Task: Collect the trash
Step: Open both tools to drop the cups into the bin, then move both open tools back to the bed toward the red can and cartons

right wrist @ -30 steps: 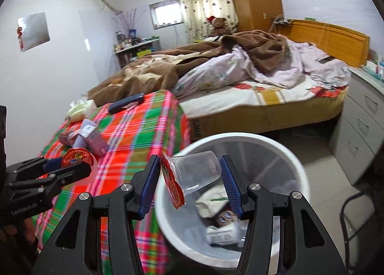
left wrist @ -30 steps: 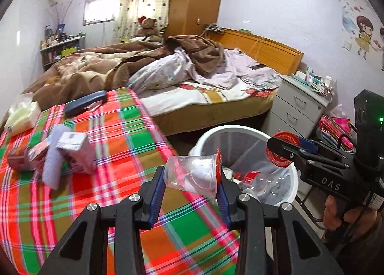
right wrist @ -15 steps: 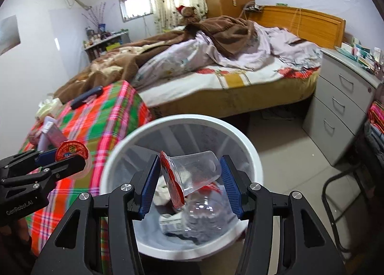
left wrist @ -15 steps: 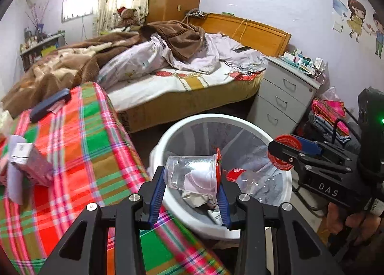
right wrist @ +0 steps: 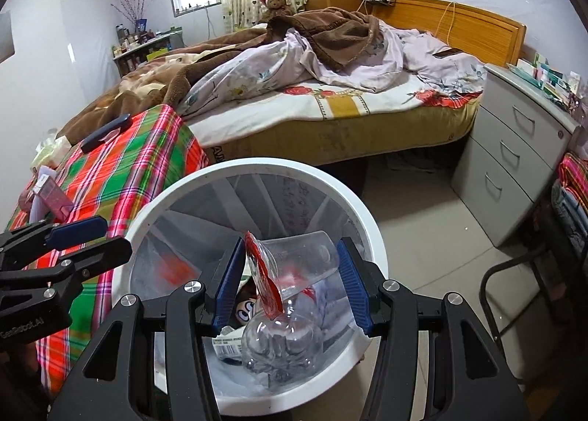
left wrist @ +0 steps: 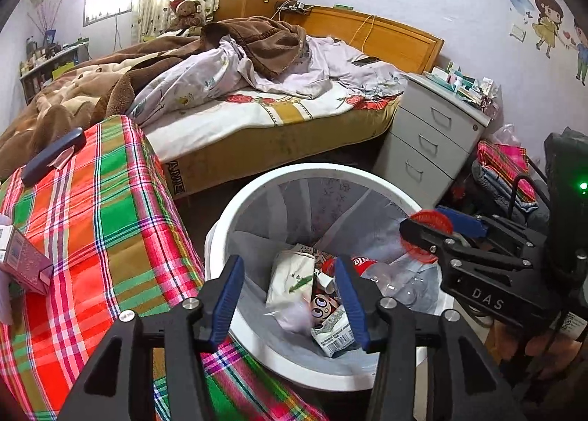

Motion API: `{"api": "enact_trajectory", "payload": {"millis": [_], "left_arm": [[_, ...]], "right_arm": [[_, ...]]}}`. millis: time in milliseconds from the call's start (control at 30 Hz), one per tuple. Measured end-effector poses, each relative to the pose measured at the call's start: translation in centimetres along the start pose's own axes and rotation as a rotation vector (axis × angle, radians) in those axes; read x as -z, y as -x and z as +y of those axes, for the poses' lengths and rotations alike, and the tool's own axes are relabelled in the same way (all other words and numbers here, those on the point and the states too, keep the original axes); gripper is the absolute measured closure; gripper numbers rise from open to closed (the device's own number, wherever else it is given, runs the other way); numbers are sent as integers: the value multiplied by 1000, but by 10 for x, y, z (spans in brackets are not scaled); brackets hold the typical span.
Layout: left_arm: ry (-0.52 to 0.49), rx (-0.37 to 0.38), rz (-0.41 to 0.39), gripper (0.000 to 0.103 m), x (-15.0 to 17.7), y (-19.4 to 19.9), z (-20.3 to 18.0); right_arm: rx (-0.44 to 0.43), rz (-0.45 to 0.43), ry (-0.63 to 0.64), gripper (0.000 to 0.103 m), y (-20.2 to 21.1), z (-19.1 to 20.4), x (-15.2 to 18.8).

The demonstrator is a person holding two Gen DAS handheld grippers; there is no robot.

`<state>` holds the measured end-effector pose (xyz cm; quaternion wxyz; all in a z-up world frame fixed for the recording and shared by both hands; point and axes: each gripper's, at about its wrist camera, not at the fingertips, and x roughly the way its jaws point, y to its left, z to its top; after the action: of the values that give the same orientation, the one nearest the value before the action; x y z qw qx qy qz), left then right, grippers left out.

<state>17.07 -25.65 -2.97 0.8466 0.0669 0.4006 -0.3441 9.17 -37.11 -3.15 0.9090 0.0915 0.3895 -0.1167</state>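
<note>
A white trash bin [left wrist: 235, 215] stands beside the plaid table and holds cartons, a clear bottle and wrappers; it also shows in the right wrist view [right wrist: 367, 222]. My left gripper [left wrist: 290, 296] is open and empty above the bin. My right gripper [right wrist: 290, 281] is shut on a clear plastic cup [right wrist: 301, 255] with a peeled red lid, held over the bin. The right gripper also shows at the right of the left wrist view [left wrist: 426, 233], with the red lid blurred at its tips. A blurred pale shape lies low in the bin [left wrist: 290, 314].
A plaid-covered table [left wrist: 95, 222] at left carries a pink box [left wrist: 22, 263] and a dark remote [left wrist: 51, 156]. A bed [left wrist: 257, 105] lies behind, grey drawers [left wrist: 430, 141] at right. A black chair frame [right wrist: 511, 285] stands near the bin.
My left gripper has opened and its clear cup has dropped into the bin. Both grippers have moved closer over the bin. The right gripper still holds its cup.
</note>
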Motion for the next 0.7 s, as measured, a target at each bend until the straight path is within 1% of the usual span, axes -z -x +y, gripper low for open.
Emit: {"api": "enact_trajectory", "payload": {"millis": [67, 333, 700], "left_arm": [[0, -13, 3, 51, 0, 0, 1], [16, -27, -7, 50, 5, 9, 8], [42, -53, -47, 50, 13, 39, 22]], "right_arm": [[-6, 3, -9, 41, -1, -1, 1], [-3, -11, -40, 41, 2, -3, 2], [-18, -50, -32, 41, 15, 13, -1]]}}
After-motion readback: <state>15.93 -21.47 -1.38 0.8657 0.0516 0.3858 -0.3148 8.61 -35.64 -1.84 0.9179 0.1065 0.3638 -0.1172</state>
